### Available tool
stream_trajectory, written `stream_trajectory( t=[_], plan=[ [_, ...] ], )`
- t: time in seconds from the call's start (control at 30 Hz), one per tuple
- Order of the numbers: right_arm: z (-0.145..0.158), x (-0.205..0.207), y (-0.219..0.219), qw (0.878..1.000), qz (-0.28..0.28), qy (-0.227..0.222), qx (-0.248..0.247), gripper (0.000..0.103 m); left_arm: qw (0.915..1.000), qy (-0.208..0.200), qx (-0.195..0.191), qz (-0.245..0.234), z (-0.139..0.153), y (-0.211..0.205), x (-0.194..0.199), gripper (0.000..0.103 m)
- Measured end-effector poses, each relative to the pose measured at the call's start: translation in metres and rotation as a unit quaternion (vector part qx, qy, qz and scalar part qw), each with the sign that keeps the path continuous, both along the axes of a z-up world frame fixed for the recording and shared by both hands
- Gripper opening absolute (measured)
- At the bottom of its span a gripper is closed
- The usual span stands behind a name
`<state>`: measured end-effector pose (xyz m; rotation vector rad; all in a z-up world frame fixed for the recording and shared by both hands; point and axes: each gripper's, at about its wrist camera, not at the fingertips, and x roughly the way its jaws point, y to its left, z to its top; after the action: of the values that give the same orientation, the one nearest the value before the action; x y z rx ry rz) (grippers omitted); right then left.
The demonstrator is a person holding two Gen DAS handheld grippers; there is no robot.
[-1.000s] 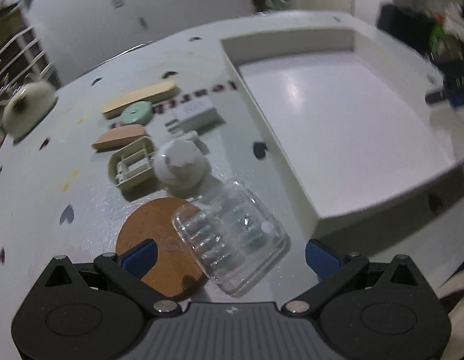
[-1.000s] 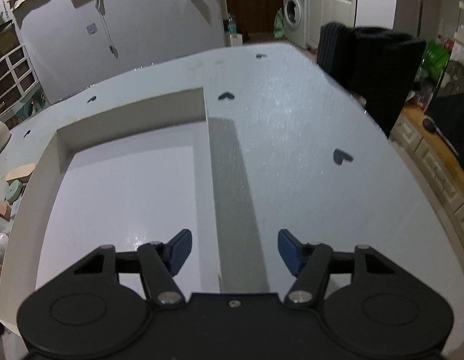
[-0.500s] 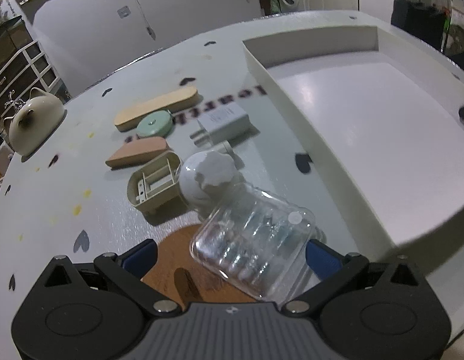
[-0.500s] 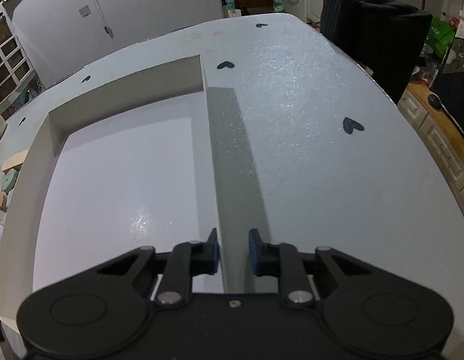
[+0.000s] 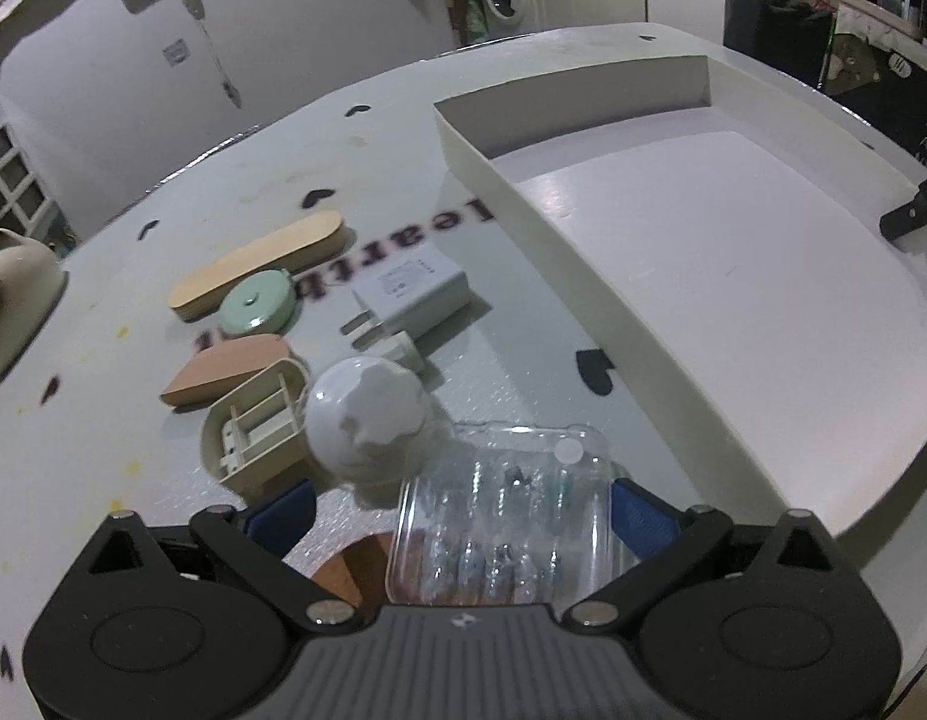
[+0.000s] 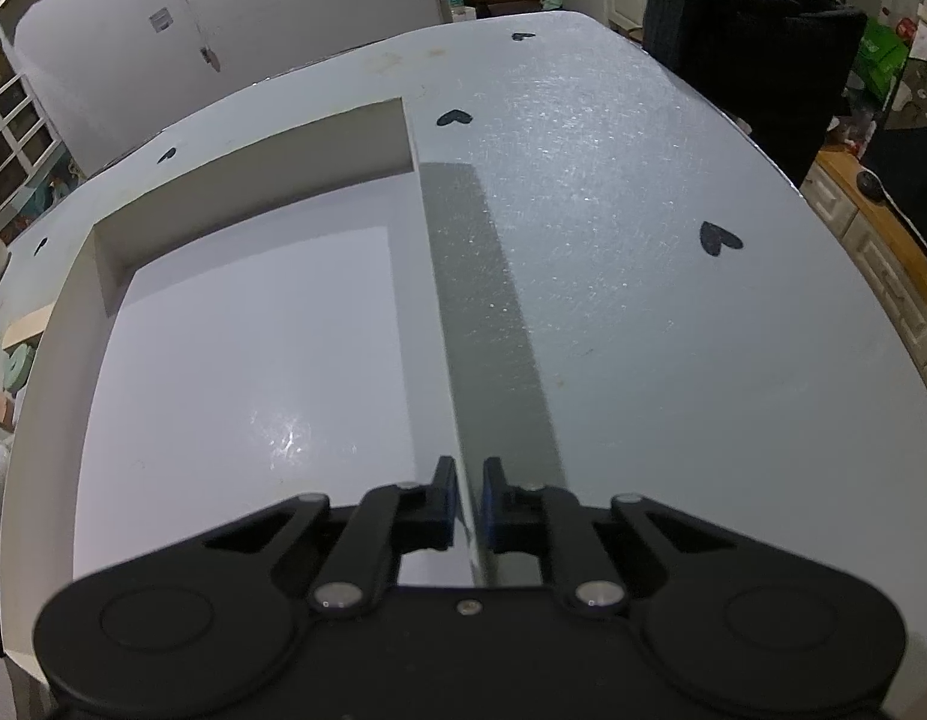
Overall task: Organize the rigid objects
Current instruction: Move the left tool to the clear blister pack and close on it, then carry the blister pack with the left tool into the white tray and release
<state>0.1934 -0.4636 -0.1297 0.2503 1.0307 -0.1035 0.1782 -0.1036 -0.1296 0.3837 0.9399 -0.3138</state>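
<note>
the right gripper (image 6: 466, 504) has just been closing and now pinches the white tray (image 6: 430, 252) wall to steady it. the left gripper (image 5: 460, 510), spread but narrowing, straddles the clear plastic case (image 5: 502, 525) beside the tray for transfer.

Left claw (image 5: 460, 510) closing around clear plastic case (image 5: 502, 525); right pad seemingly touching it.

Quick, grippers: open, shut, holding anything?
Left gripper: open, just been closing around the clear case, not gripping yet.
Right gripper: shut on the tray wall.
</note>
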Motion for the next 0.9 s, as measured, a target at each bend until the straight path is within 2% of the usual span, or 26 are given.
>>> stream_trajectory(
  t=[0.1, 0.2, 0.37, 0.47, 0.7, 0.9],
  plan=[
    [-0.001, 0.0, -0.001, 1.0, -0.004, 0.0, 0.002, 0.01, 0.9998, 0.017, -0.013, -0.001, -0.001, -0.001, 0.005, 0.083],
    [-0.001, -0.001, -0.001, 1.0, -0.004, 0.0, 0.004, 0.01, 0.9992, 0.03, -0.025, 0.001, -0.001, -0.001, 0.007, 0.077],
    [-0.001, -0.001, -0.001, 1.0, -0.005, 0.0, 0.0, 0.01, 0.998, 0.046, -0.034, 0.026, 0.001, 0.002, 0.006, 0.074],
    [-0.001, 0.0, 0.0, 1.0, 0.0, 0.001, 0.001, 0.007, 0.9967, 0.044, -0.035, 0.058, 0.003, 0.005, 0.003, 0.074],
    [-0.001, 0.002, 0.002, 1.0, 0.017, 0.006, -0.009, 0.006, 0.9878, 0.046, -0.08, 0.125, 0.013, 0.021, -0.007, 0.073],
    [0.0, 0.003, 0.007, 0.999, 0.027, 0.011, -0.025, 0.006, 0.9818, 0.03, -0.115, 0.148, 0.034, 0.024, -0.019, 0.073]
  ],
)
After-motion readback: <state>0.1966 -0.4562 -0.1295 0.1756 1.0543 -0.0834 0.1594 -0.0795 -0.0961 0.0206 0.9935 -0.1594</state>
